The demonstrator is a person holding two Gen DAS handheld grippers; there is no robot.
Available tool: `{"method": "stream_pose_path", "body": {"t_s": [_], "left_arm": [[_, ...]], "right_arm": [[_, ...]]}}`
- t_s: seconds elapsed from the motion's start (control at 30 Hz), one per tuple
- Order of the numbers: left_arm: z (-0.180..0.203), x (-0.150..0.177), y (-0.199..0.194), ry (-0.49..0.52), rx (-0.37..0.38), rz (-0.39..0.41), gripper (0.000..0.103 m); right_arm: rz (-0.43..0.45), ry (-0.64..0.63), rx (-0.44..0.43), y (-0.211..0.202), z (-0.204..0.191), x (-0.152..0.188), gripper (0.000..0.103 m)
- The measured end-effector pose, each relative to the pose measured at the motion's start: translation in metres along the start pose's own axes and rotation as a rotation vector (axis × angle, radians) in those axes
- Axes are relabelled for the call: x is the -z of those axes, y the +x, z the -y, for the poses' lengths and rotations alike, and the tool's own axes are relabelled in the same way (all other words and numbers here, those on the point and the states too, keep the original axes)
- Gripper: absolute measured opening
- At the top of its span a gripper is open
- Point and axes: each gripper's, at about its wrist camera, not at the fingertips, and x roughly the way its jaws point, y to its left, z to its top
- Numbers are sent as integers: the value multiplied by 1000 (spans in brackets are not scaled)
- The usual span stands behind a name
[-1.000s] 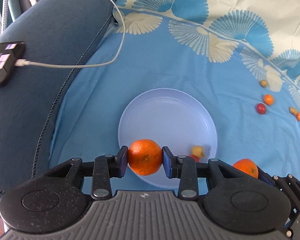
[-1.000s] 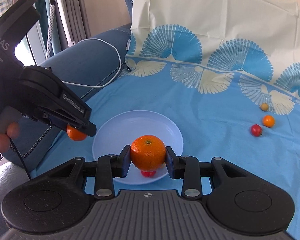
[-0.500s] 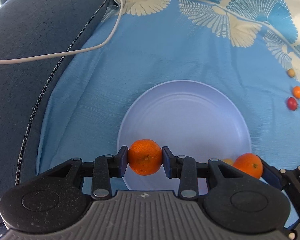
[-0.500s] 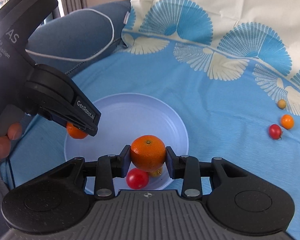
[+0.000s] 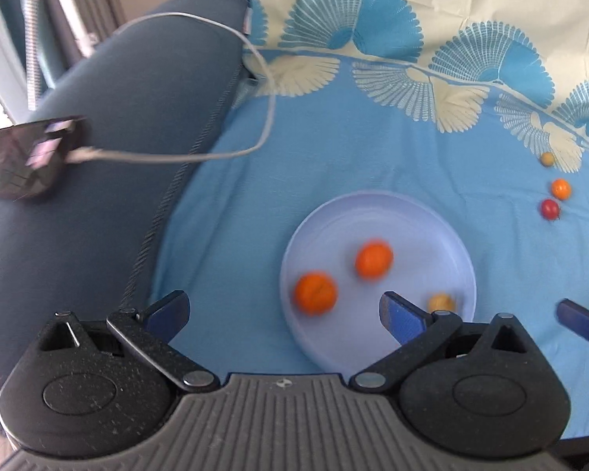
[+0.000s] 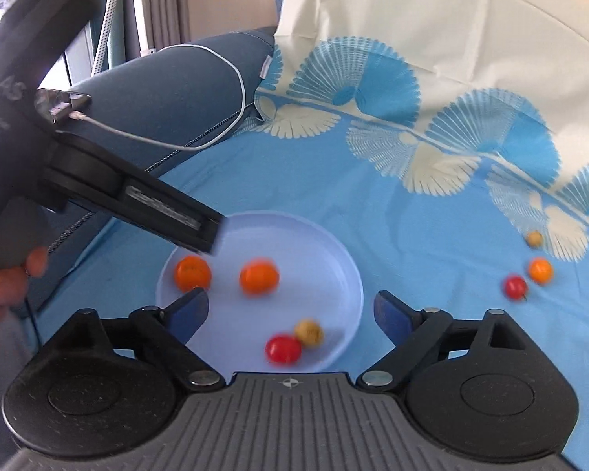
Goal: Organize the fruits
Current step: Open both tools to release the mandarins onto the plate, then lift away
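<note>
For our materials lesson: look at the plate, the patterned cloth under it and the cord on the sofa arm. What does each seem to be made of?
Plate: probably plastic, pale lilac with a smooth, slightly glossy, even surface.
Cloth: woven fabric, matte, with creases and a printed blue fan pattern.
Cord: likely plastic-coated cable, smooth, white, bending in a loose loop.

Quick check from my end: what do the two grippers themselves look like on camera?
Both match: the left gripper and the right gripper have a ribbed grey body, speckled black linkage arms with silver pivot pins, and blue pads on the jaws. The left one's black side carries white lettering.
</note>
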Motion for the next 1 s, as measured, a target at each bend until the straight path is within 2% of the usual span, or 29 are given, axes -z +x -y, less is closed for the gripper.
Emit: {"method": "stream_pose_path", "body": {"t_s": [0.1, 0.3, 0.6, 1.0], "left_arm": [[-3, 22, -29, 13, -51, 18, 103], [-13, 58, -72, 10, -50, 50, 103], [-12, 87, -115, -15, -20, 92, 103], [-7, 103, -146, 4, -13, 144, 103]], "right_arm": [[3, 31, 21, -33, -10, 16, 95], [76, 76, 58, -93, -39, 39, 100], [125, 86, 103, -145, -53, 65, 101], [181, 84, 136, -177, -54, 77, 102]]}}
